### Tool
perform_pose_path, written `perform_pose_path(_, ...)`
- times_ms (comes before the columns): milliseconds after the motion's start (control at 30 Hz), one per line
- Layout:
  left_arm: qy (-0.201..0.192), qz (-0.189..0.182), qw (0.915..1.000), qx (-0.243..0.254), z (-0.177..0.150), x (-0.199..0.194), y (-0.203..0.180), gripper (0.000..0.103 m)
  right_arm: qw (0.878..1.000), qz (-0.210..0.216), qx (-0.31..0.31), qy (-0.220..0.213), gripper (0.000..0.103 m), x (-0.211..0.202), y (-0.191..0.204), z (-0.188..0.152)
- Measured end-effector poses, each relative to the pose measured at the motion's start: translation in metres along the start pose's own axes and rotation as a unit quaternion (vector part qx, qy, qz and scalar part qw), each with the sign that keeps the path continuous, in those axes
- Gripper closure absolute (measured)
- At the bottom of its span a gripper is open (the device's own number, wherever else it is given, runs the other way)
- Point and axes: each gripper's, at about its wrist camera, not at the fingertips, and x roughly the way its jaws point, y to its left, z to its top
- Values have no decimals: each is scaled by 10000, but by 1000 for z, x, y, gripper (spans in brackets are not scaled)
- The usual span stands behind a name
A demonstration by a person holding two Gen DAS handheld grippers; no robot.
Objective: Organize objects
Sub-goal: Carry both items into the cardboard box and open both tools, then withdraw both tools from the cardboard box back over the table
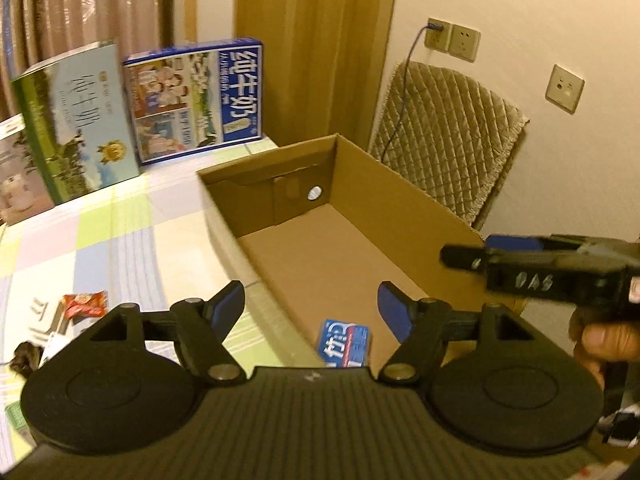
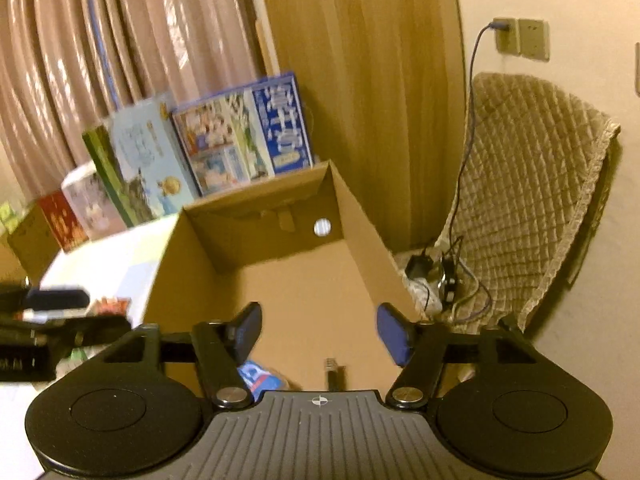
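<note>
While my left gripper (image 1: pixel 311 309) hangs spread wide and empty over the near end of the cardboard box (image 1: pixel 404 196), a blue packet (image 1: pixel 345 343) lies on the box floor below it and a red wrapper (image 1: pixel 85 303) sits on the checked tablecloth (image 1: pixel 120 236); from my right wrist, my right gripper (image 2: pixel 319 334) gapes empty above the same box, the packet beneath its left finger

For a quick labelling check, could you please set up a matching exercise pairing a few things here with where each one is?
Things:
1. blue packet
2. red wrapper
3. milk cartons
4. quilted chair

Places:
A. standing at the table's far edge
B. on the checked tablecloth, outside the box
C. inside the cardboard box
D. beyond the box, by the wall

Pairs: 1-C, 2-B, 3-A, 4-D
</note>
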Motion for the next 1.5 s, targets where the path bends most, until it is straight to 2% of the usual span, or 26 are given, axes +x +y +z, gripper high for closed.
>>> perform_pose_path(200,-78,281,9995,-130,-17,-38,13,25,9996,76,81,-258,41,-35,13,5)
perform_pose_path(367,-123,517,9977,-413,-42,-75,29,19,9987,295,23,-406,39,-67,40,-3)
perform_pose_path(767,-141,1090,9900,-883,-107,-161,65,14,9949,951,-220,-239,37,-104,117,-41)
perform_pose_path(1000,-130,1441,9845,-994,-133,-197,73,12,9910,1254,-443,-141,36,-115,144,-63)
perform_pose_path(1233,-138,1658,9800,-1095,-147,-219,85,10,9875,1370,-779,-7,32,-122,160,-82)
perform_pose_path(1500,-282,1652,9802,-1055,-145,-224,106,10,9876,1286,-903,8,29,-125,175,-89)
